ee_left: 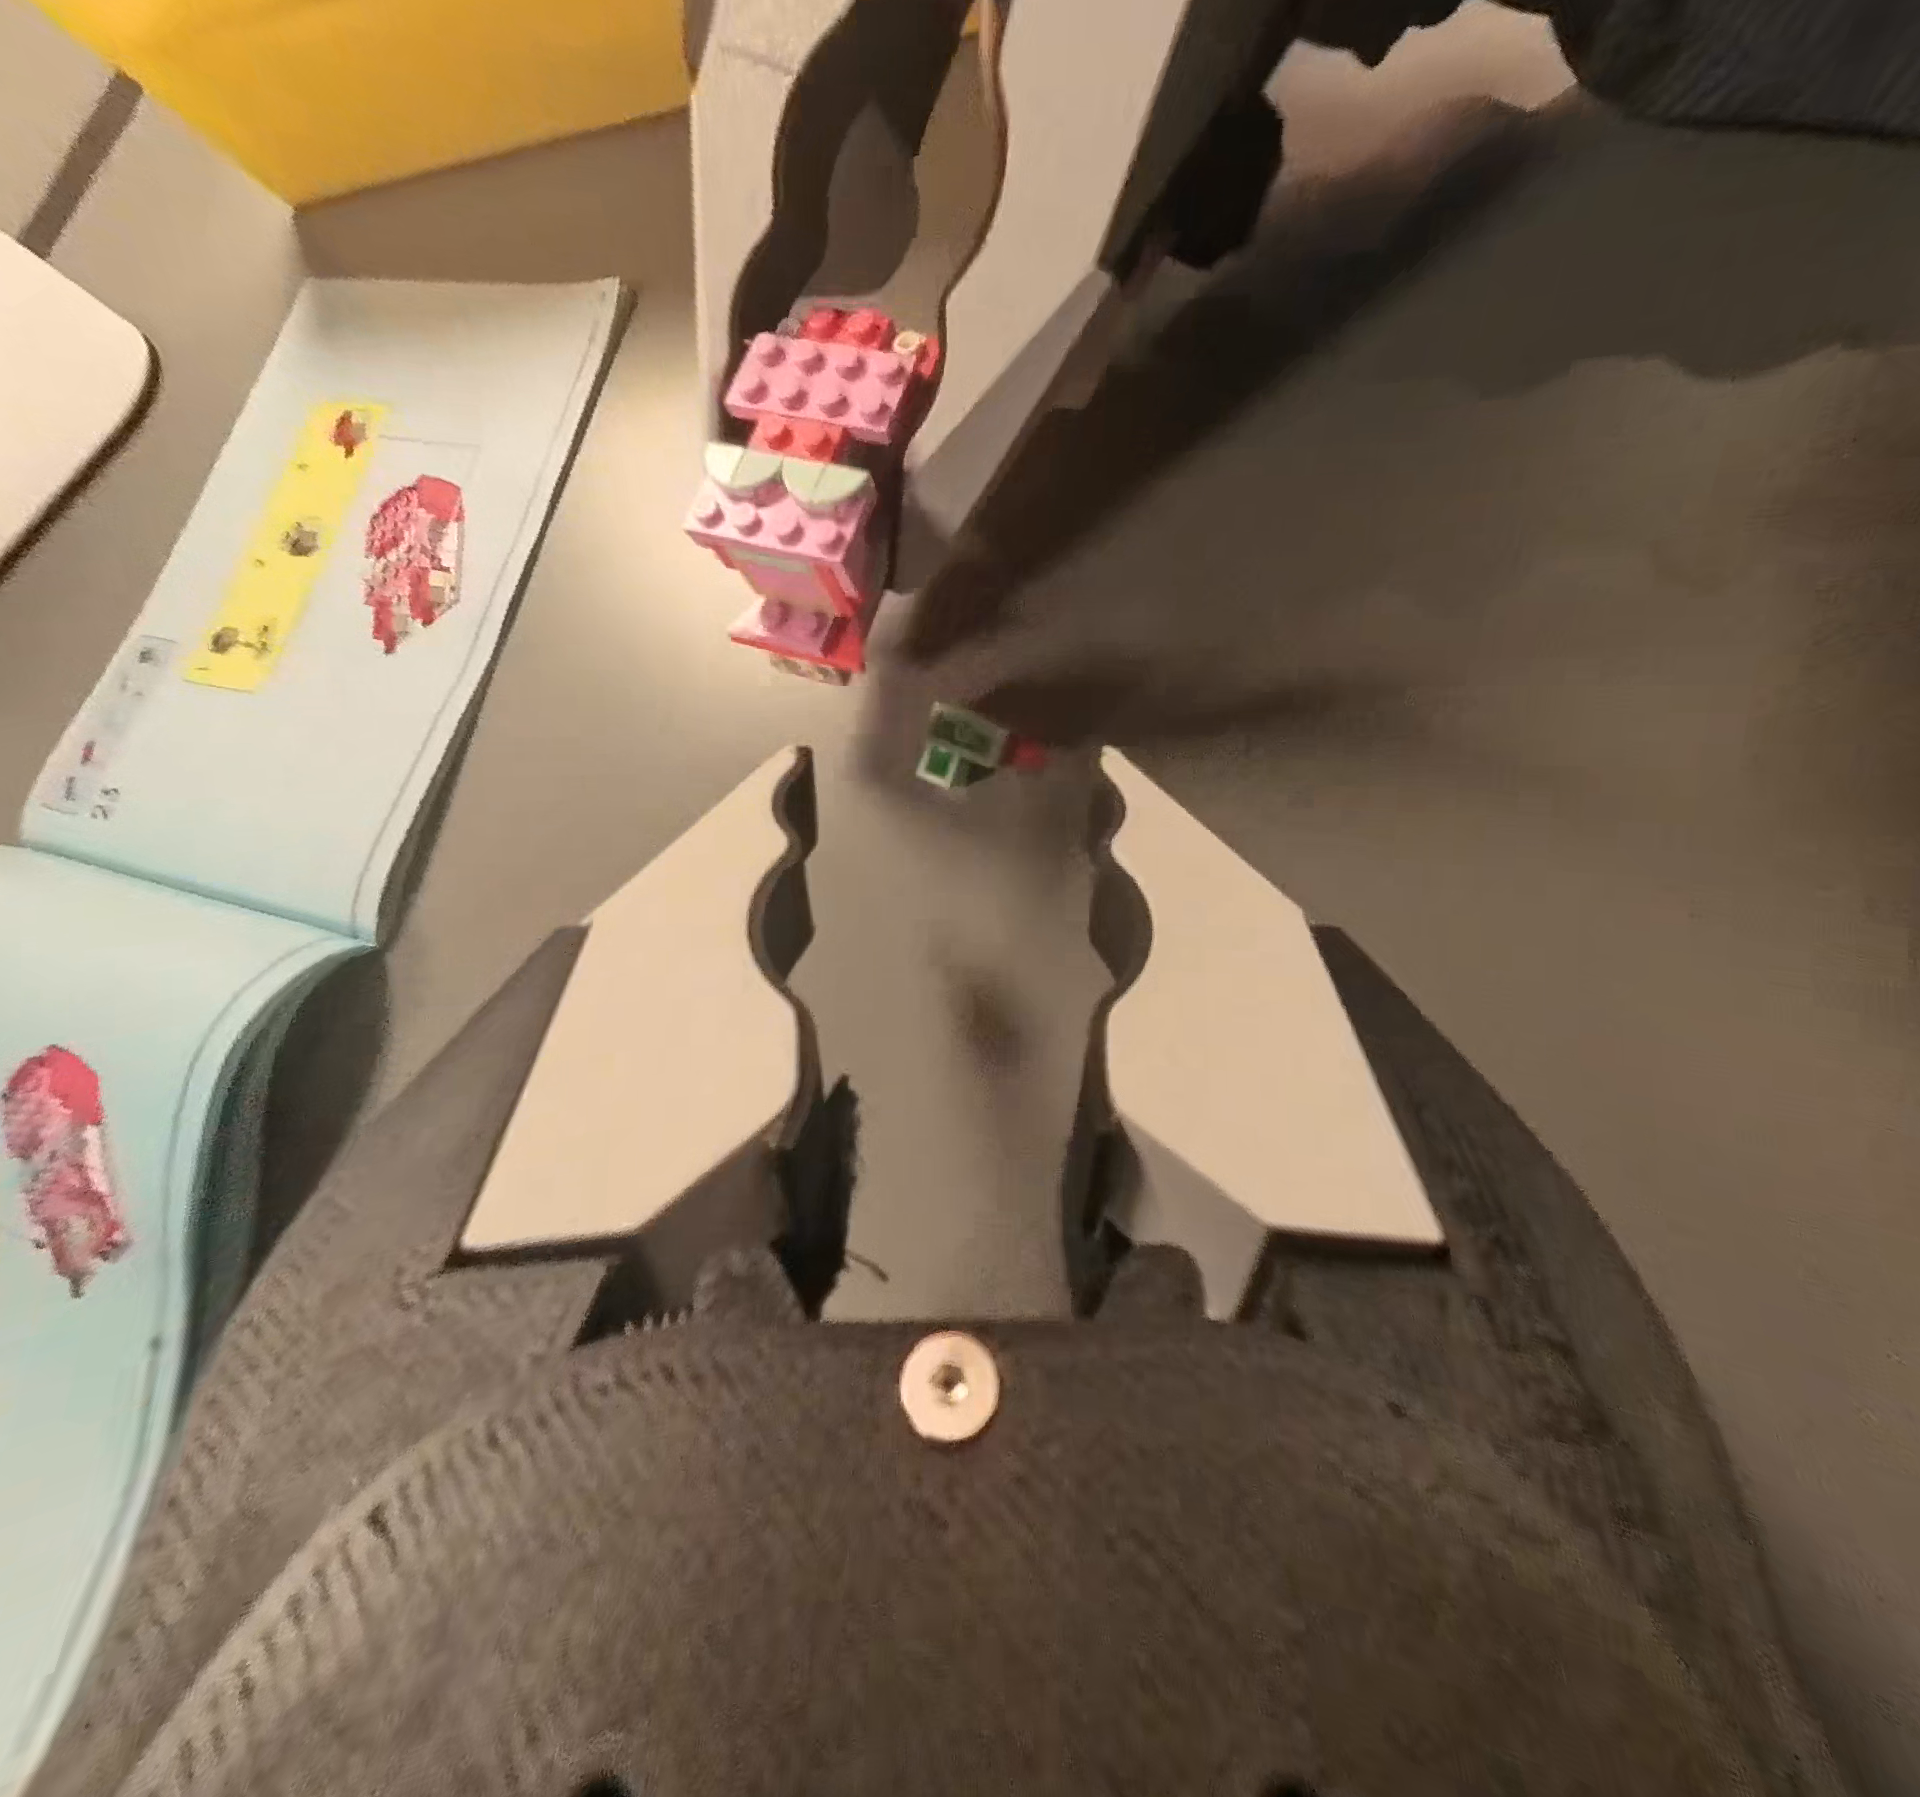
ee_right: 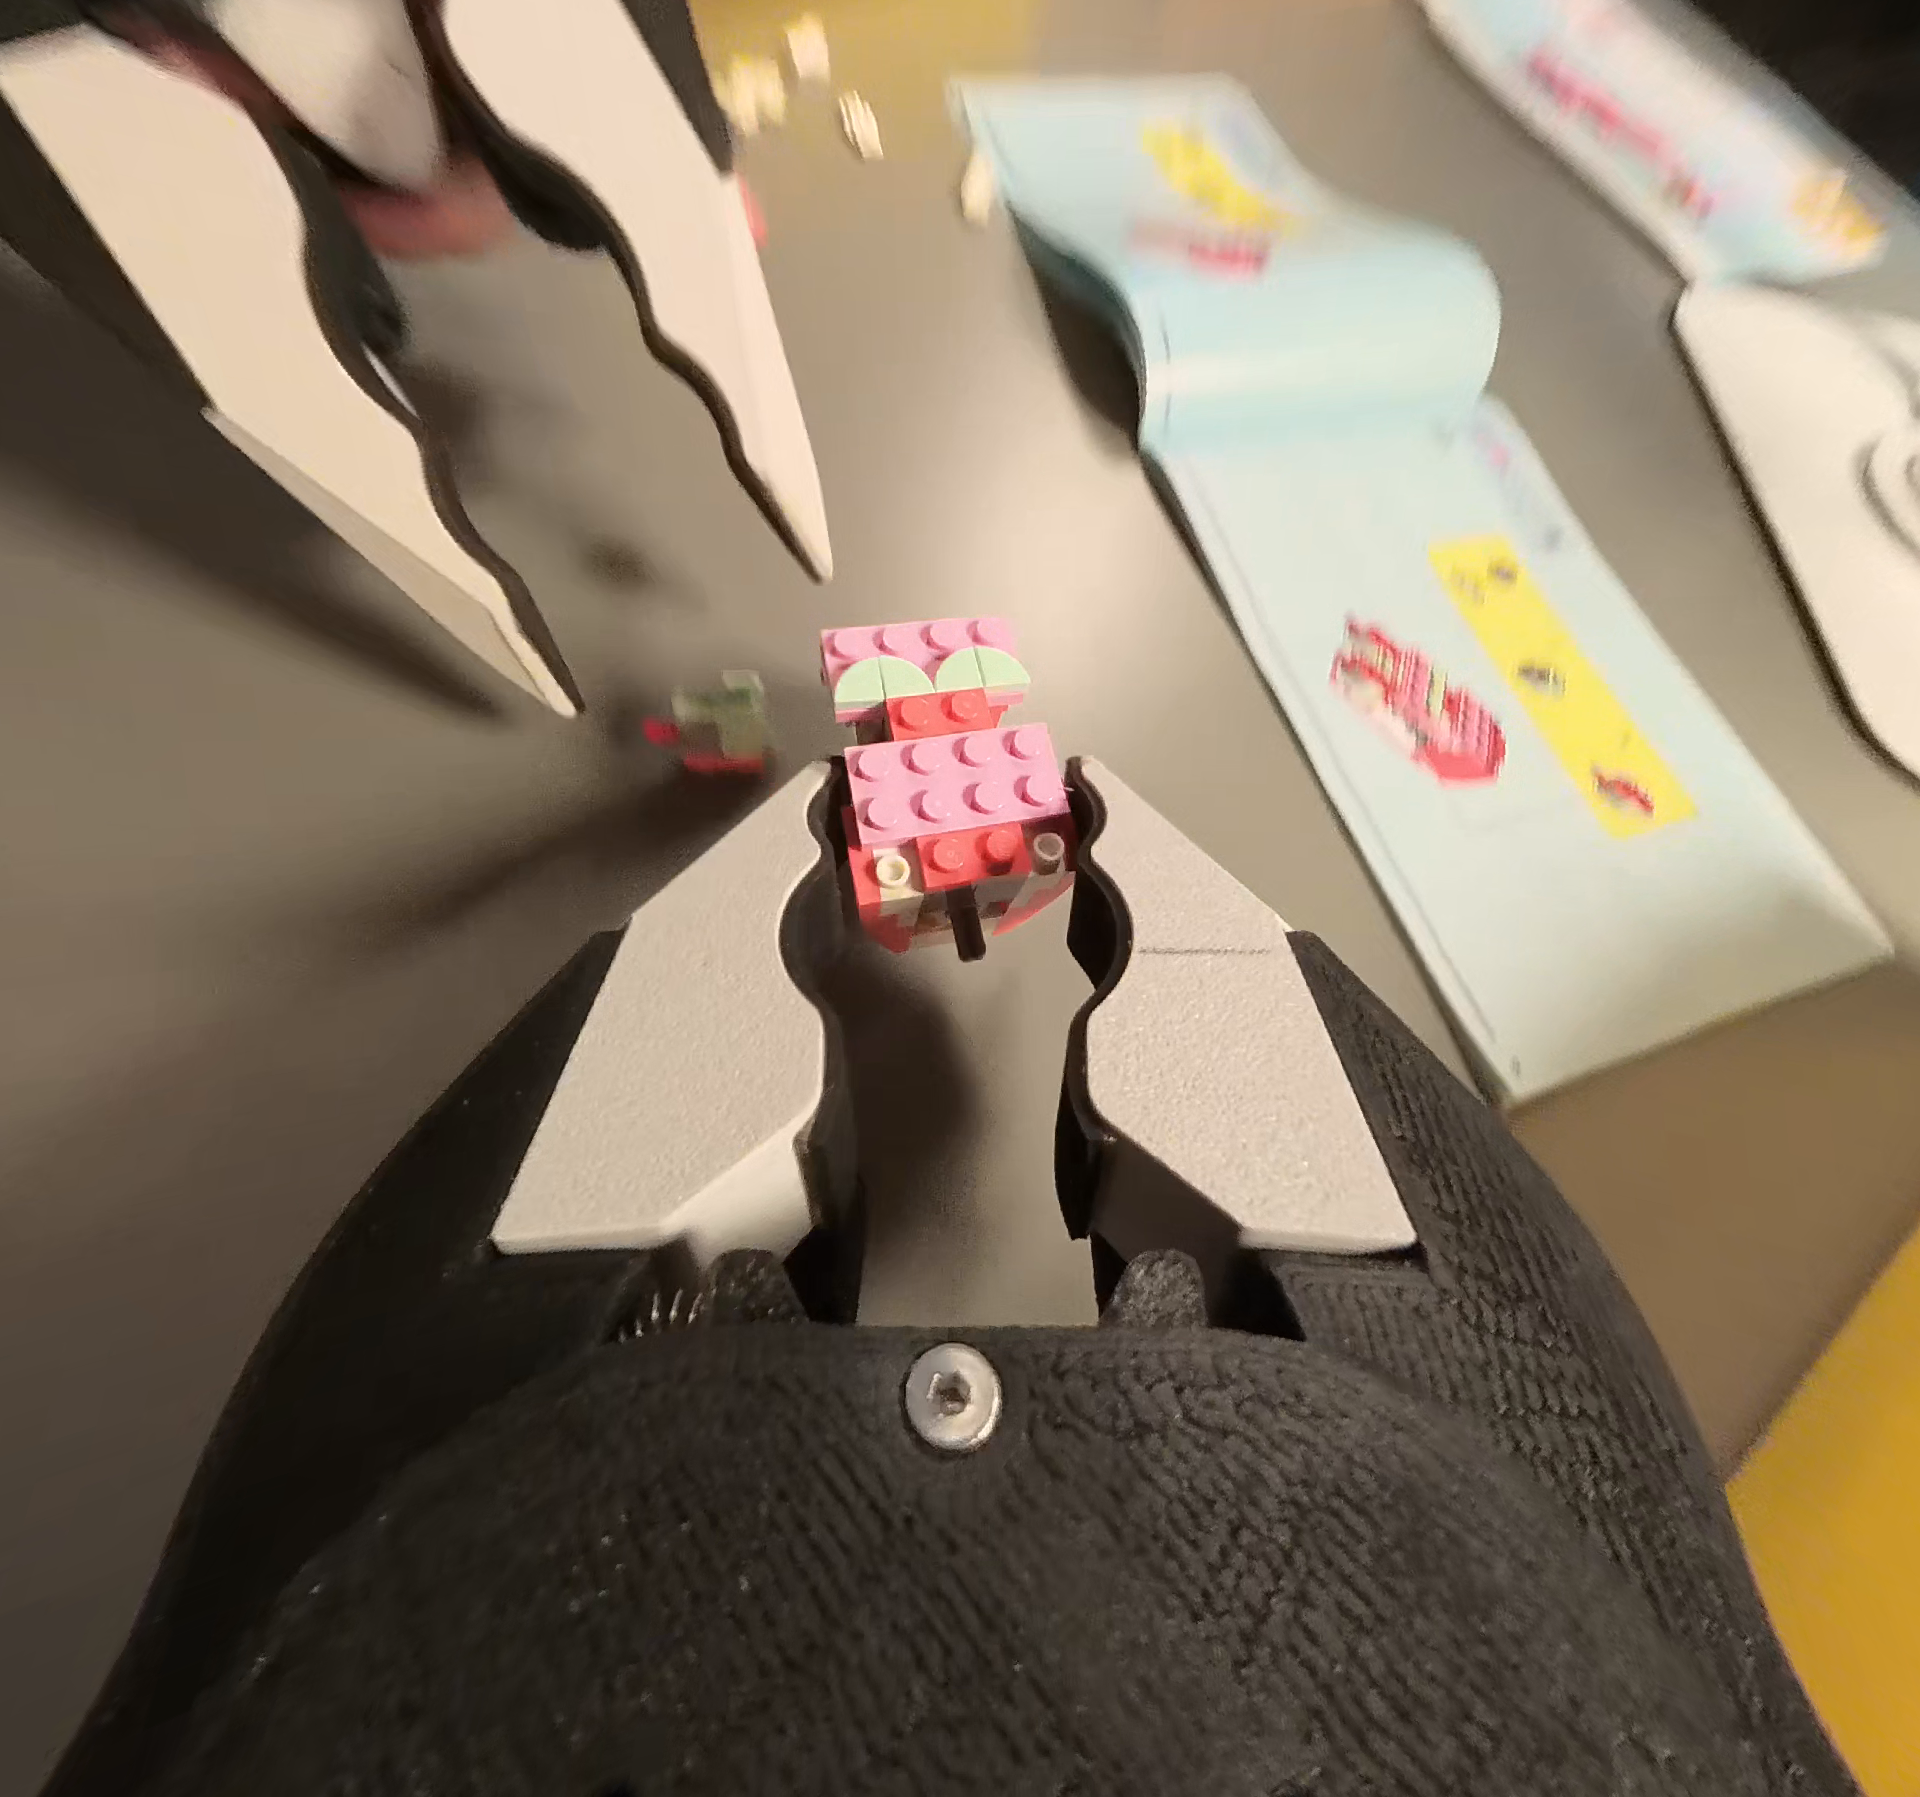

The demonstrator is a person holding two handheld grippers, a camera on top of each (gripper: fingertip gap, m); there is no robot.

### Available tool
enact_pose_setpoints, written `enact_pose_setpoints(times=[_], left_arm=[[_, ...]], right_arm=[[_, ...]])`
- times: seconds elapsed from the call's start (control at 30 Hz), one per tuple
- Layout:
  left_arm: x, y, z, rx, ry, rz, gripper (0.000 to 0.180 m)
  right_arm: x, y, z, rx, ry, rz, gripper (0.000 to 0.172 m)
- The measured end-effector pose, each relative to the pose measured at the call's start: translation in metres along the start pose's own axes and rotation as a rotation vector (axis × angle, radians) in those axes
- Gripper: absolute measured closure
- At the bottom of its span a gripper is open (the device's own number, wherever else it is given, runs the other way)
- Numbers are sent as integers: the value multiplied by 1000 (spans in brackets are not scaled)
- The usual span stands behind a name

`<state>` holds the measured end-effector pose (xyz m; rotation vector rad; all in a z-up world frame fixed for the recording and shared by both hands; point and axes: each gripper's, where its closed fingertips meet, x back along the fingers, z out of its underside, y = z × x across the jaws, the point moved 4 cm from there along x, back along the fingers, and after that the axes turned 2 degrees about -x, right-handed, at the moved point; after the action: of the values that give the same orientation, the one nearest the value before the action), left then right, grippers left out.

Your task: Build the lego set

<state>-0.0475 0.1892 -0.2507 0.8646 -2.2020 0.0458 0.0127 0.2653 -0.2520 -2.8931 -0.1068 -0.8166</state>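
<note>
With your right gripper (ee_right: 951,791) jaws clamped on the pink-and-red brick model (ee_right: 951,812) above the tabletop (ee_left: 1455,708), hold it level while your left gripper (ee_left: 951,760), jaws apart, hovers near the small green brick piece (ee_left: 961,748).

Plastic, printed paper and matt tabletop, under warm light.

Right gripper (ee_right: 954,779): rough, ridged black printed-plastic body, a shiny metal screw (ee_right: 953,1398) at its 6 o'clock; fingers (ee_right: 717,926) faced with smooth matt grey plates, dark pads pressed on a studded brick model (ee_right: 951,812) of glossy pink and red plastic. Left gripper (ee_left: 951,760), same finish. Tabletop (ee_left: 1455,812), smooth matt grey-brown. Booklet (ee_right: 1455,708), thin pale-blue paper, slight sheen. Small green piece (ee_left: 961,748), plastic, blurred. Yellow box (ee_left: 364,12) at 11 o'clock, smooth.
</note>
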Motion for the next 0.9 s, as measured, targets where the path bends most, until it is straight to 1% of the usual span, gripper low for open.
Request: enact_pose_setpoints(times=[0.1, 0.2, 0.27, 0.33, 0.37, 0.4, 0.43, 0.5, 0.67, 0.73, 0.8, 0.83, 0.9], left_arm=[[-8, -3, -2, 80, 5, 62, 129], [-14, -5, 0, 68, 40, 93, 128], [-16, -5, 2, 43, 65, 90, 131], [-18, -5, 1, 35, 58, 93, 135], [-18, -5, 0, 25, 43, 86, 143], [-17, -5, -1, 11, 30, 79, 148], [-16, -5, -1, -3, 27, 73, 150], [-16, -5, 1, -31, 40, 61, 153], [-14, -3, 4, -40, 42, 36, 155], [-12, 0, 4, -34, 21, -2, 155], [-4, 9, -2, -37, -51, -92, 155], [2, 14, -7, -54, -105, -164, 156], [20, 22, -20, -141, -216, -332, 156]], right_arm=[[-3, 0, 7, 2, 43, -3, 132], [-6, 1, 12, 5, 69, -17, 131], [-6, 2, 13, -3, 69, -26, 131], [-6, 1, 13, -21, 68, -24, 131], [-6, 0, 12, -28, 64, -19, 131], [-5, -1, 11, -34, 56, -13, 130], [-5, -1, 9, -41, 39, -12, 124], [-2, 0, 2, -60, -12, -29, 117], [11, 1, -18, -86, -154, -53, 113], [16, 2, -27, -91, -219, -59, 115], [21, 4, -36, -116, -281, -88, 120], [24, 6, -39, -137, -309, -114, 122], [27, 9, -48, -191, -363, -158, 126]])
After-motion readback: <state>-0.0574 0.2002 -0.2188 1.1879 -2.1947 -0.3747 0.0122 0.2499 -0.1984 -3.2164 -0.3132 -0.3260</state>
